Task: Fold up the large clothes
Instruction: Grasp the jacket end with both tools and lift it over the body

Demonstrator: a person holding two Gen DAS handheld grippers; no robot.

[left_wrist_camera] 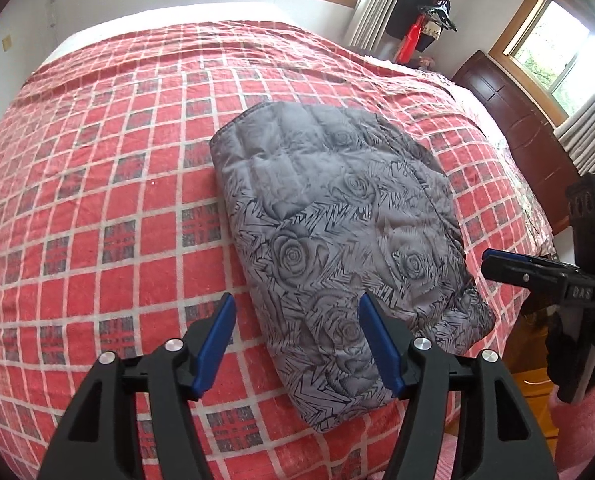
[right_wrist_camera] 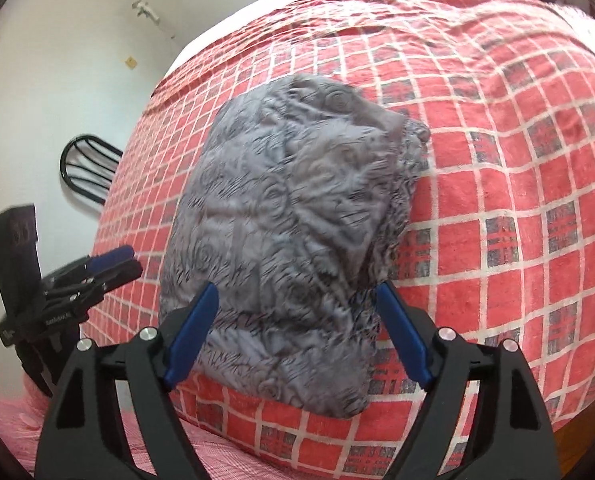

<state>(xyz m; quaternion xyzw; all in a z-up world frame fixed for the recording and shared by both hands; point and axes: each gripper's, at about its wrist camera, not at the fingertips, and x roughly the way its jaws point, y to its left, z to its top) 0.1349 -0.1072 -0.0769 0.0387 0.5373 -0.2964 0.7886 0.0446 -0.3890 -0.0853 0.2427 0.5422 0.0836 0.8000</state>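
Note:
A grey padded garment [left_wrist_camera: 337,208] with a black rose print lies folded into a thick bundle on the bed's red checked blanket [left_wrist_camera: 117,160]. It sits near the bed's front edge. My left gripper [left_wrist_camera: 296,300] hovers over the bundle's near left side, open, with nothing pressed between its blue pads. In the right wrist view the same garment [right_wrist_camera: 281,208] fills the middle, and my right gripper [right_wrist_camera: 297,286] stands open wide above its near end without touching it. Each gripper shows in the other's view: the right gripper [left_wrist_camera: 493,260] at the far right, the left gripper [right_wrist_camera: 121,260] at the left.
The red checked blanket [right_wrist_camera: 497,160] covers the whole bed. A dark wooden headboard [left_wrist_camera: 517,120] stands at the right, with a coat stand [left_wrist_camera: 429,12] behind it near the windows. A black metal chair [right_wrist_camera: 85,168] stands by the wall on the left. Pink knitted clothing [right_wrist_camera: 17,420] shows at the bottom.

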